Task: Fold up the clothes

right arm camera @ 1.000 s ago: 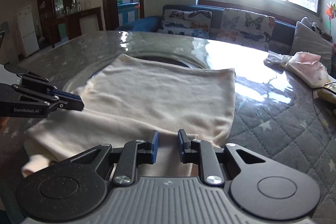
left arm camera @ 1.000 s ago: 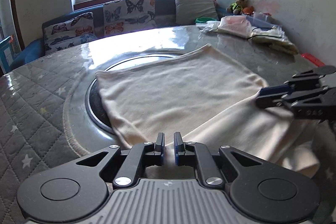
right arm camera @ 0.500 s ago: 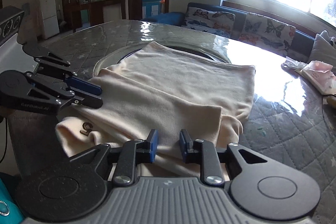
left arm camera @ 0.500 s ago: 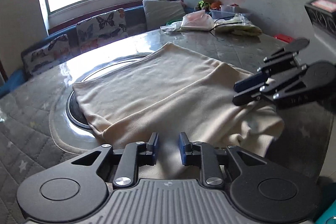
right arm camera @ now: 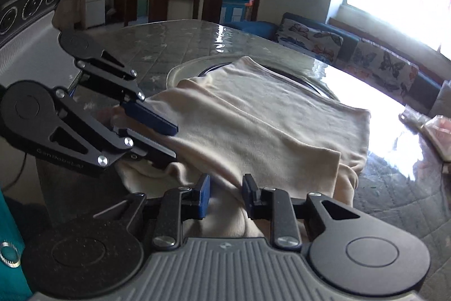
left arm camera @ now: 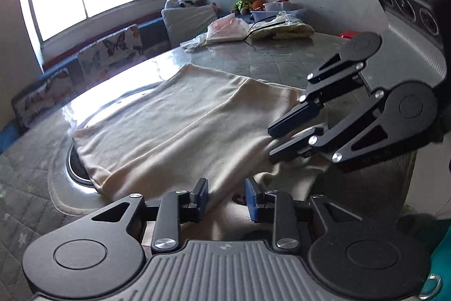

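We are hovering both grippers over the near edge of the cream garment [left arm camera: 180, 129], which is lying folded on the round table [left arm camera: 267, 61]. Left gripper [left arm camera: 227, 195]: jaws opening, narrow, cloth between them unpinched. Right gripper [right arm camera: 225, 192]: narrowly parted, pads clear of the cloth.

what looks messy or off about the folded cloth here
The cream garment is folded unevenly: its near edge bunches in loose lumps at the table edge instead of lying flat, and the top layer's corner stops short of the layer below.
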A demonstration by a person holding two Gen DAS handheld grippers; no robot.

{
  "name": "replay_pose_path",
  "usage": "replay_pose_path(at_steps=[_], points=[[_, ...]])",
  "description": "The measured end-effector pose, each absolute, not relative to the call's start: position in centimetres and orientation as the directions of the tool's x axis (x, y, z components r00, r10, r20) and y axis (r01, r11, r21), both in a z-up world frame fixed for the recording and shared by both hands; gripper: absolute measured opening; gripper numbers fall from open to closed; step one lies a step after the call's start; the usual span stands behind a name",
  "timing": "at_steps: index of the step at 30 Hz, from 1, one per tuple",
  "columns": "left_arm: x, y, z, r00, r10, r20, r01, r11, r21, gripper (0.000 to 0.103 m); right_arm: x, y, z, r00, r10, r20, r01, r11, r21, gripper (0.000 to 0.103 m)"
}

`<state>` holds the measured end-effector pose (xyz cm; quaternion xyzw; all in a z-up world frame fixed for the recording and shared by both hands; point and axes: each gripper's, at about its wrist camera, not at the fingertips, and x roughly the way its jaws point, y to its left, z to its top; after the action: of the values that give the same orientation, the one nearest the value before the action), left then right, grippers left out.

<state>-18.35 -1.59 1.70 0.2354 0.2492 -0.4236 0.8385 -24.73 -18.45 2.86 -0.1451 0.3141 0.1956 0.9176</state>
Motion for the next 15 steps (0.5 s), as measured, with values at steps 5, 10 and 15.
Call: replay_pose_path(at_steps=[5,10,15], points=[[-18.4,-1.4,1.8,0.509,-0.6,-0.617,0.833,0.524,0.178,0.04,-25.0,-18.3,3.2,0.731,0.279,-0.622,-0.461,0.875,-0.15,0.027],[-18.4,0.1,2.9,0.504,-0.62,-0.601,0.834,0.53,0.153,0.055,-25.1,-19.0,3.5,0.72,0.289,-0.63,-0.448,0.888,-0.105,0.028],[-19.8,1.7,3.6,0.482,-0.649,-0.588,0.859,0.481,0.174,0.06,-26.0,-21.0,4.9,0.747,0.26,-0.612,-0.399,0.911,-0.1,0.037]])
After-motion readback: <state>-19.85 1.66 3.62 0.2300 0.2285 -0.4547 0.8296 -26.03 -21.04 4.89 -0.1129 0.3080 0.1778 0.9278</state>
